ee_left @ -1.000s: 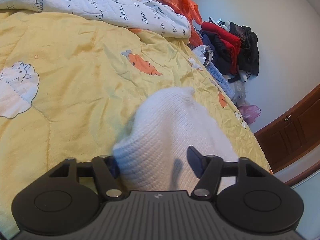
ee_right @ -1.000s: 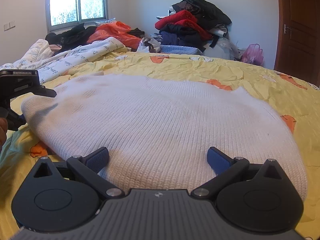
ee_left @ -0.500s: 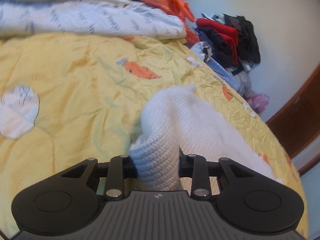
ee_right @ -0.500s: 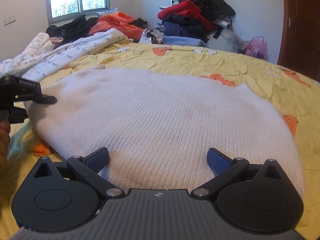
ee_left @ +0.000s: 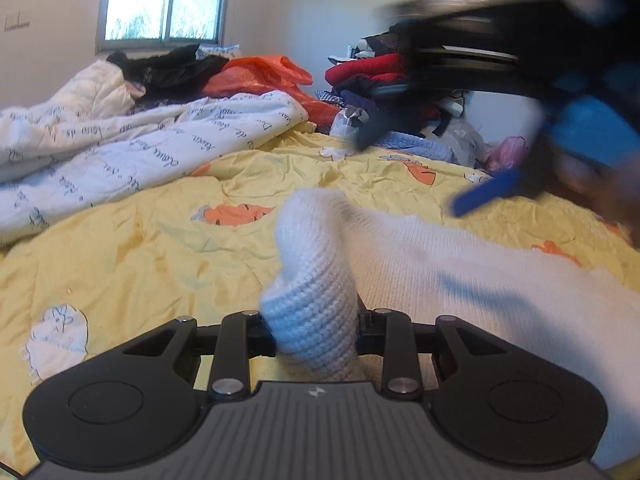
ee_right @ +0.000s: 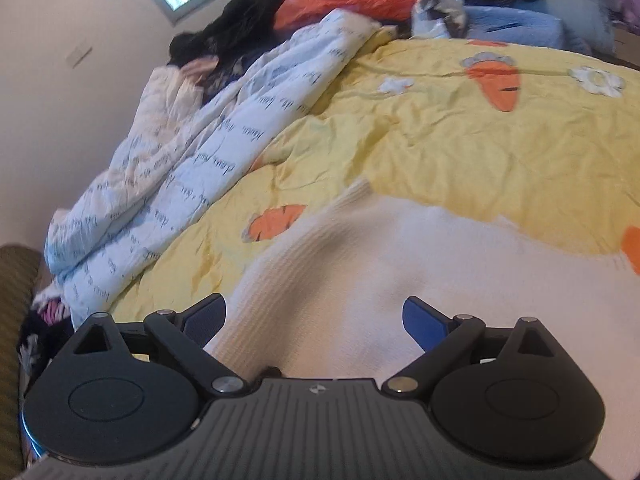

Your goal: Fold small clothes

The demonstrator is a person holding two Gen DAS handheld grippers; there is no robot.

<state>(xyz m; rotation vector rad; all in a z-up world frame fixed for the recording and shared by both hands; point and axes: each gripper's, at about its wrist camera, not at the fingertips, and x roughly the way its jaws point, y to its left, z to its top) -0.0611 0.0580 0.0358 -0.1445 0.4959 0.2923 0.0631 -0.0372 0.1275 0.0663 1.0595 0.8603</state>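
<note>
A white knitted garment (ee_left: 460,264) lies spread on a yellow carrot-print bedspread (ee_left: 140,248). My left gripper (ee_left: 316,340) is shut on a bunched edge of the garment and holds it raised off the bed. My right gripper (ee_right: 316,320) is open and empty, hovering over the garment (ee_right: 400,272). It also shows blurred in the left wrist view (ee_left: 520,120), above the garment at the upper right.
A white quilt with script print (ee_right: 192,160) lies bunched along the left of the bed. An orange bag (ee_left: 260,76) and a pile of dark and red clothes (ee_left: 380,76) sit at the far side. A window (ee_left: 164,0) is in the back wall.
My left gripper closed on the garment's edge and lifted it, swinging to face the window. My right gripper rose and moved over the garment, staying open.
</note>
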